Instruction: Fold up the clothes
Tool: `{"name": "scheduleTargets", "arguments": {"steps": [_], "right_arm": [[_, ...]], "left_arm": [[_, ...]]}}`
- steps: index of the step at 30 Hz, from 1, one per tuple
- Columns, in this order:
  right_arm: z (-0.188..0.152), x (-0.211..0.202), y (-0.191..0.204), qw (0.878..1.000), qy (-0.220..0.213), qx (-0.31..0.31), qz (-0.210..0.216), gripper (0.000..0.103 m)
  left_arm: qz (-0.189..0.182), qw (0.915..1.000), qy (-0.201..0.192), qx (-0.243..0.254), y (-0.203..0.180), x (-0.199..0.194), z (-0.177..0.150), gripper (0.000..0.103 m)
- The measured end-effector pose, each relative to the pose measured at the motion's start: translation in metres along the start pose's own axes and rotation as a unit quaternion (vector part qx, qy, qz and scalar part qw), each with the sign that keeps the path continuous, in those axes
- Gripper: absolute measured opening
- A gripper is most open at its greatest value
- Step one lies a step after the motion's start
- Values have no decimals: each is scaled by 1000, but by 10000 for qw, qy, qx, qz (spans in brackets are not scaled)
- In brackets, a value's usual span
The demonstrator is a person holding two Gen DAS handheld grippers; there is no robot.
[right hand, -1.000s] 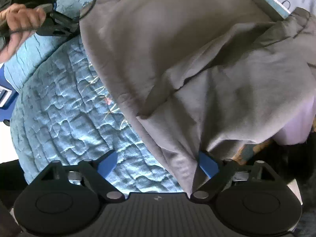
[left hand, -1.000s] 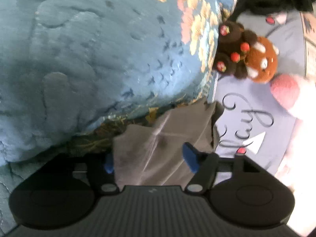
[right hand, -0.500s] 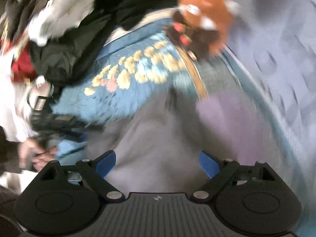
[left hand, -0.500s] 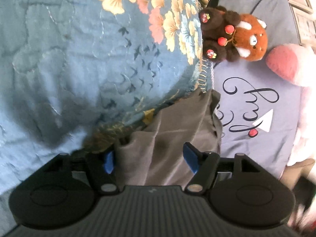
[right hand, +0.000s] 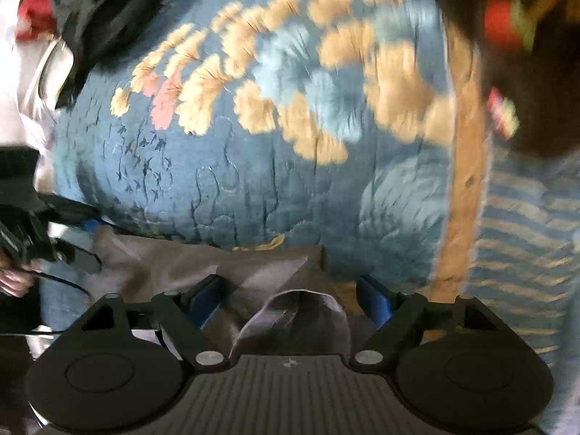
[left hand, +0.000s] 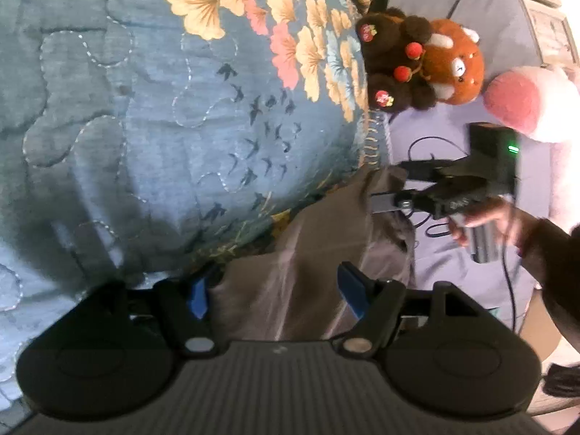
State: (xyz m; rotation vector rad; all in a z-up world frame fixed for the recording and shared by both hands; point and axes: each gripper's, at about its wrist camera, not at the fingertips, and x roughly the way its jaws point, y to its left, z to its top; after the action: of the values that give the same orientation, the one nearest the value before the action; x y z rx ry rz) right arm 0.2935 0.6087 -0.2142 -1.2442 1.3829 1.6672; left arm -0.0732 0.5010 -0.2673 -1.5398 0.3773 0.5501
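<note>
My left gripper (left hand: 273,295) is spread, grey garment (left hand: 308,261) between its fingers, long axis toward 1 o'clock; right gripper (right hand: 290,299) closing over its far end, nothing clamped yet.

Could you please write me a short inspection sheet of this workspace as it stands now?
Surface: blue quilt with flower and bird pattern, over a lilac sheet with script lettering.
Job's things: grey garment, creased, lying at the quilt's edge.
Clutter: brown plush toy and pink plush on the sheet; dark clothes beyond the quilt.
Grippers: left gripper open, garment between its fingers; right gripper with jaws closing, garment between them, not pinched. The picture is blurred.
Cables: a black cable hangs below the person's hand.
Surroundings: framed pictures at the far edge.
</note>
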Motion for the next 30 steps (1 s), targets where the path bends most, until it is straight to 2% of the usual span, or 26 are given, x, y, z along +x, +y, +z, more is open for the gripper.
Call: {"name": "scheduleTargets", "arguments": {"steps": [3, 4, 5, 6, 7, 9, 10, 11, 13, 16, 17, 18, 21, 24, 26, 28, 30], "right_arm": [[-2, 14, -9, 9989, 171, 266, 344, 79], [-4, 18, -10, 9982, 256, 336, 415, 74], [-5, 22, -11, 9975, 334, 383, 492, 59], [-5, 24, -9, 9971, 365, 351, 575, 49], [-6, 22, -6, 9973, 311, 262, 612, 31], [-7, 15, 3, 9983, 170, 4, 550, 21], [-7, 11, 8, 9986, 110, -135, 502, 15], [-8, 5, 14, 9987, 55, -254, 441, 13], [-10, -6, 25, 9983, -53, -483, 323, 11], [-15, -20, 40, 9969, -193, -738, 173, 8], [-16, -25, 45, 9962, -240, -823, 123, 8], [-18, -29, 50, 9954, -288, -905, 77, 8], [-27, -47, 60, 9921, -498, -1148, -80, 7], [-42, -65, 74, 9863, -695, -1465, -308, 7], [-57, -74, 89, 9771, -739, -1899, -607, 7], [-73, -82, 105, 9637, -752, -2387, -934, 7], [-93, -83, 127, 9347, -579, -3208, -1420, 7]], "left_arm": [[-83, 10000, 4, -40, 1, 4, 1, 75], [-110, 9999, 15, -10, 1, 4, 0, 75], [-140, 9999, 28, 31, 0, 4, 0, 74], [-187, 9998, 39, 67, -1, 5, 0, 73], [-234, 9997, 49, 102, -2, 5, 0, 68], [-286, 9995, 55, 128, -4, 6, 1, 57], [-307, 9994, 59, 145, -5, 5, 2, 43], [-299, 9994, 58, 180, -6, 5, 3, 30], [-200, 9992, 55, 329, -11, 3, 3, 17], [1, 9980, 17, 634, -24, 1, 1, 17], [69, 9972, 3, 748, -29, 0, 0, 12], [137, 9962, -10, 863, -34, -1, -1, 12], [397, 9895, -101, 1389, -51, -10, -5, 12], [557, 9773, -142, 2039, -69, -21, -14, 12], [642, 9636, -103, 2594, -84, -26, -23, 12], [704, 9431, -29, 3249, -98, -31, -36, 12], [736, 9173, 76, 3912, -115, -28, -51, 12]]}}
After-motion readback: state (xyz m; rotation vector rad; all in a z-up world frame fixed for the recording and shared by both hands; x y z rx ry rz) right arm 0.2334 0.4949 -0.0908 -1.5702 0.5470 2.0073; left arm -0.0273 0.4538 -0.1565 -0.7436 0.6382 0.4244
